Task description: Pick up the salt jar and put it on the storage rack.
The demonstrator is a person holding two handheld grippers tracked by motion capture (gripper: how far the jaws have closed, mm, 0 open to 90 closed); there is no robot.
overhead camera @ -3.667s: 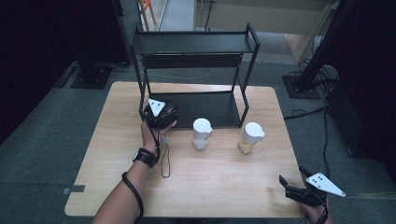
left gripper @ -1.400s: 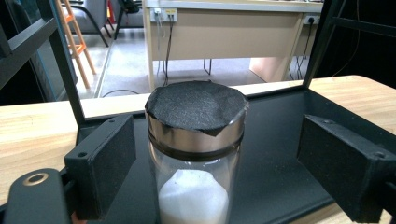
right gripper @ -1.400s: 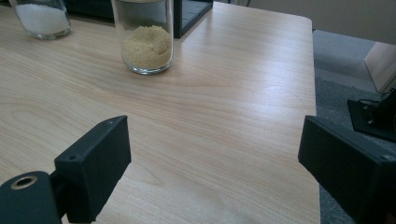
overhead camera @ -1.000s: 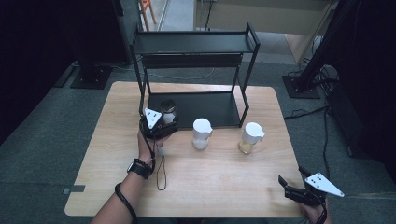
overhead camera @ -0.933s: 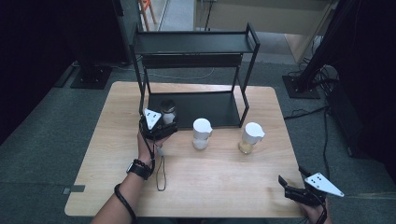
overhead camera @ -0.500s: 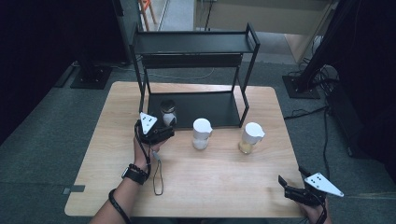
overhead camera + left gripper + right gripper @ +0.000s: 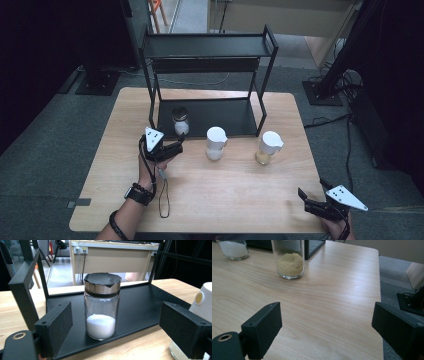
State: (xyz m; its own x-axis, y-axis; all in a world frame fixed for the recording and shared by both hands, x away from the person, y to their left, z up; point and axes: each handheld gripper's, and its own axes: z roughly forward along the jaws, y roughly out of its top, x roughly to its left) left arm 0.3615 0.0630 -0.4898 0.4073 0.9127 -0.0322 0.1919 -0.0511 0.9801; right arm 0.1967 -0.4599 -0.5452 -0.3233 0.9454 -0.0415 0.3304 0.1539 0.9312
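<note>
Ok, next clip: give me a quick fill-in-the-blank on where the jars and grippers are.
1. The black-lidded jar stands on the rack's ____ shelf.
2. It holds a ____ powder.
3. The left gripper has its jaws ____.
4. The jar with yellowish grains stands on the ____.

Missing words: bottom; white; open; table

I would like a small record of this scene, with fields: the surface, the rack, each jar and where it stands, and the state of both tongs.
surface: wooden table
rack: black two-level shelf at the table's far side
jar 1: glass, dark lid, white powder, upright on the rack's bottom tray
jar 2: white lid, white contents, on the table in front of the rack
jar 3: white lid, yellow grains, on the table by the rack's right leg
left tongs: open, empty, just short of jar 1
right tongs: open, empty, near the table's front right corner
</note>
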